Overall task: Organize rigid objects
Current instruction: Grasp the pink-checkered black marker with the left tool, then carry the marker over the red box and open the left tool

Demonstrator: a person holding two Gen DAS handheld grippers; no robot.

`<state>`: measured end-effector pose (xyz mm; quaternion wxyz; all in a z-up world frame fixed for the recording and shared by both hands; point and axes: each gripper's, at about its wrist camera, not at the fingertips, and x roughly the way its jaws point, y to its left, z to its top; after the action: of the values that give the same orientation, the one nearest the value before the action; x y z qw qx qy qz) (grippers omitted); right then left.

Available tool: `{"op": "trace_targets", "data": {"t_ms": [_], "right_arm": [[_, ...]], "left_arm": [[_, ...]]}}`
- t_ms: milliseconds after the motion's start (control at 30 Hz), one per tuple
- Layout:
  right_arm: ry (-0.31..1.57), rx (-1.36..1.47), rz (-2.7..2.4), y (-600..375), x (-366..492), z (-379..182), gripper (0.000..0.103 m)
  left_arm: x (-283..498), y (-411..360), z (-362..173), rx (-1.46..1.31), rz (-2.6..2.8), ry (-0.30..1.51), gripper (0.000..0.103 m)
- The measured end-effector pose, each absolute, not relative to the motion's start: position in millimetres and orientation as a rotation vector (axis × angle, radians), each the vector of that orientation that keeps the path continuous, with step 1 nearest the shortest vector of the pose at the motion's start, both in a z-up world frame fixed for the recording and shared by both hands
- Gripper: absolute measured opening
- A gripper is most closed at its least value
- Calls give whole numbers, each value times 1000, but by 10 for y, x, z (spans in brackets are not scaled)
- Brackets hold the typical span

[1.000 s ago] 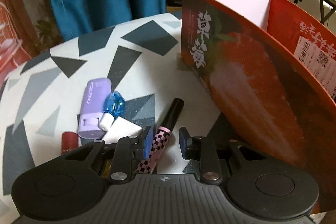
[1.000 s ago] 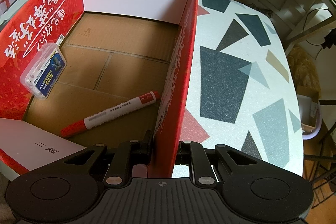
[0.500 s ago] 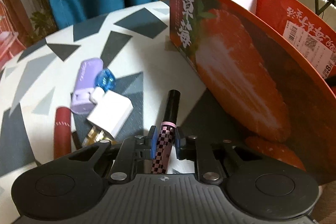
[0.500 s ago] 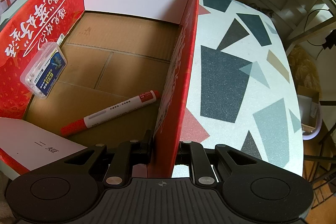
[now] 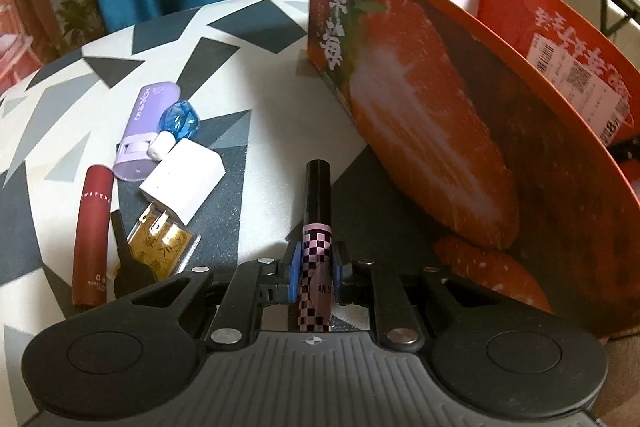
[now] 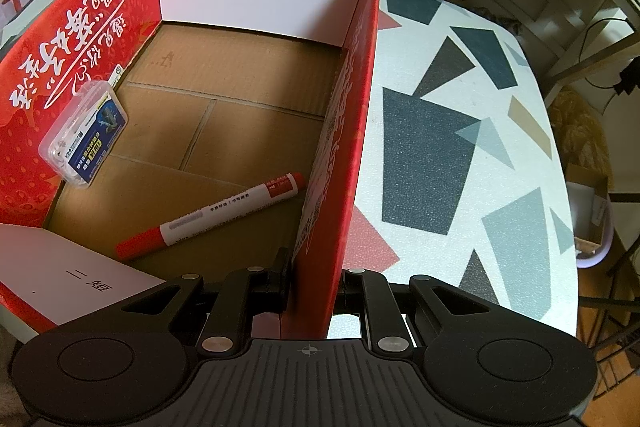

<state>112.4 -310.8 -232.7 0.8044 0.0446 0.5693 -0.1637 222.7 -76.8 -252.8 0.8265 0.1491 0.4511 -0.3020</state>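
The slim pen with a pink-and-black checkered barrel and black cap (image 5: pixel 316 251) lies on the white bench with grey geometric patches (image 5: pixel 256 67), clamped between the blue pads of the left hand-held gripper (image 5: pixel 315 273), whose jaws have just closed on it. To its left cluster a white plug adapter (image 5: pixel 182 179), a lilac plastic case (image 5: pixel 146 131), a blue bottle (image 5: pixel 180 119) and a dark red tube (image 5: pixel 92 239). The right hand-held gripper (image 6: pixel 314 287) pinches the wall of the red strawberry-print cardboard box (image 6: pixel 356 131), which holds a red-and-white marker (image 6: pixel 212 219) and a clear plastic case (image 6: pixel 86 137).
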Motion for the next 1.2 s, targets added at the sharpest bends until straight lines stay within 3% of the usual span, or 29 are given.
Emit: {"op": "trace_targets", "data": {"t_ms": [833,1200], "right_arm": [[1210,100,-355,-3103,1092,-2326,15],[1212,98,-353,-3100,1097,-2328,15]], "left_arm": [[1885,-711,-2561,268,-575,851,17],[2155,-716,-1856,186,-675,755,17]]}}
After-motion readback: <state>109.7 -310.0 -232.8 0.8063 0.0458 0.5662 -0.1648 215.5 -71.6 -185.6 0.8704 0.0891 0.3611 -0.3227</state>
